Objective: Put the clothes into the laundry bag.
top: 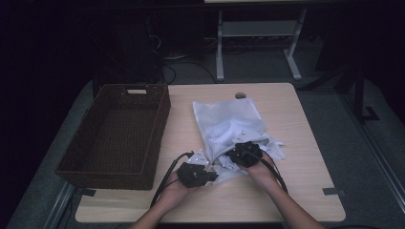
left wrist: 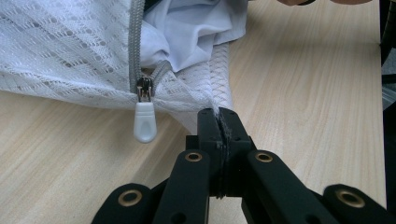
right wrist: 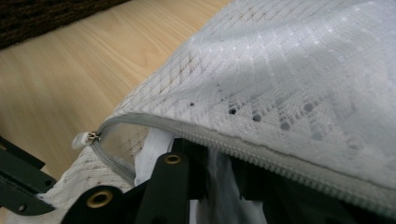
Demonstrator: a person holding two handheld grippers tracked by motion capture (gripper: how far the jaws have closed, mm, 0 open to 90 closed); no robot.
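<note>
High view: fixed above person's side, looks forward and down over whole table (top: 296,124), far off, floor beyond. Left gripper view: rides low on left gripper (left wrist: 218,122), faces along jaws, very close to mesh bag (left wrist: 65,51) corner and zip pull (left wrist: 144,121). Right gripper view: rides on right gripper (right wrist: 215,163), close under bag's open zip edge, basket (right wrist: 42,16) at top. All views share bag and tabletop; both gripper views share zip pull.
</note>
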